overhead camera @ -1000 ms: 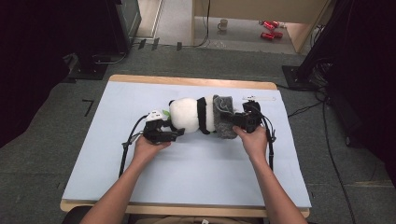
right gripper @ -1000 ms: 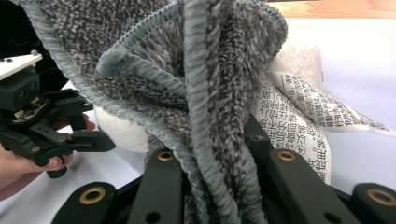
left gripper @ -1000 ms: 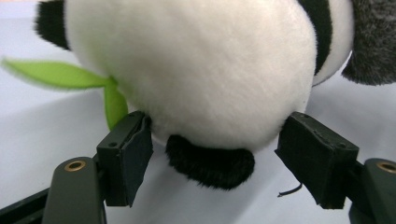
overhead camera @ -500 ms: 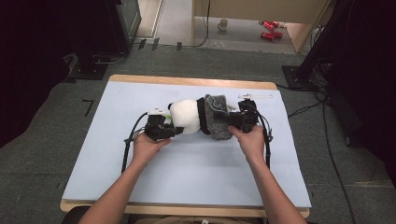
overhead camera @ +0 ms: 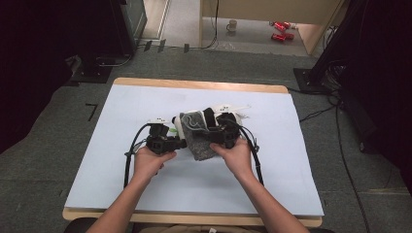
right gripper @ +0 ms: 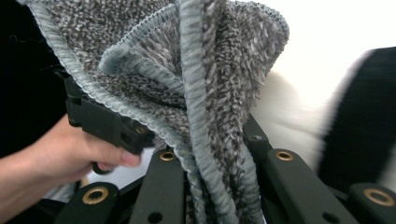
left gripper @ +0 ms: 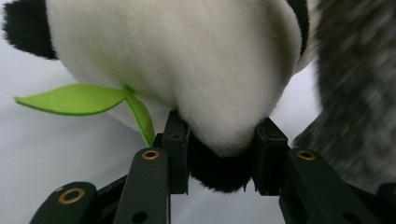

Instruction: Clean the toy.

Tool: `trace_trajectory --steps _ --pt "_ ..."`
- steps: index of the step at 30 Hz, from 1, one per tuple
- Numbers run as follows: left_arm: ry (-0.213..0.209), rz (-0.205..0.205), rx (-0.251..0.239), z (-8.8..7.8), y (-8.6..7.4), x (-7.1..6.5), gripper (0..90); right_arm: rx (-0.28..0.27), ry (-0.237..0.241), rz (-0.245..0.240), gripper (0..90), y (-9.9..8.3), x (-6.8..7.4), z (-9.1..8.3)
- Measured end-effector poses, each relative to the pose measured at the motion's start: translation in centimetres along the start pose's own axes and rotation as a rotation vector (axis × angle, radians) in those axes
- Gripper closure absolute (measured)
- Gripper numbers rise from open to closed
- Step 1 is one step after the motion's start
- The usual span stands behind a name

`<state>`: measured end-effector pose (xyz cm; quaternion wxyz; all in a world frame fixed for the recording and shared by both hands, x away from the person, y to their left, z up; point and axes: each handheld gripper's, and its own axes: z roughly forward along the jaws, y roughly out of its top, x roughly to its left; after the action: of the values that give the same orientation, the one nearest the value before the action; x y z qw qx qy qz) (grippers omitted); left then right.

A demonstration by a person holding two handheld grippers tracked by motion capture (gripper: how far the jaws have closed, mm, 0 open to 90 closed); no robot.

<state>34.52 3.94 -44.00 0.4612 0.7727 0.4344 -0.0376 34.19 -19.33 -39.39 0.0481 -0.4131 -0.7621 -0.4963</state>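
While the work is carried on at the middle of the table, the scene is laid out thus:

Table: a pale blue sheet is spread over a wooden-edged top; dark carpet is seen all round it.
Background: a mug and red items are left on the floor beyond the far edge, well apart from the work.
Cables: black loops are trailed from each gripper beside the forearms.
Panda toy: the white and black plush is placed at the table's middle, with a green felt leaf hanging from it.
Towel: the grey knitted cloth is draped against the toy's right side, so that part of the toy is hidden in the high view.
Left gripper: the left gripper has just been closing, and a rounded white and black bulge of the toy is pinched between its pads.
Right gripper: the right gripper is pressed together on a bunched fold of the towel, with the hemmed edge caught between the jaws.
Hands: the left hand and right hand are set close together, with toy and towel between them.
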Motion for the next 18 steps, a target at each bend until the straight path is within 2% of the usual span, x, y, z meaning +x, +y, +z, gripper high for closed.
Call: trace_trajectory --steps 2,6,11,16,18 --pt "0.011 0.004 0.007 0.1 -0.1 0.0 64.8 0.031 -0.041 -0.021 76.4 -0.3 0.0 0.8" --pt "0.013 -0.01 0.021 0.4 -0.2 0.4 64.8 0.036 -0.061 -0.054 76.5 -0.9 -0.6 1.4" --pt "0.032 0.016 0.028 0.8 -0.3 0.8 64.9 0.055 -0.112 -0.122 76.6 -1.1 -1.0 1.5" --pt "0.04 0.006 0.018 0.5 -0.2 1.8 65.1 0.059 -0.15 -0.112 76.2 -1.2 -1.9 1.1" --pt "0.033 -0.011 0.011 0.2 -0.2 2.4 65.2 0.062 -0.208 -0.128 76.2 -1.1 -2.3 0.5"
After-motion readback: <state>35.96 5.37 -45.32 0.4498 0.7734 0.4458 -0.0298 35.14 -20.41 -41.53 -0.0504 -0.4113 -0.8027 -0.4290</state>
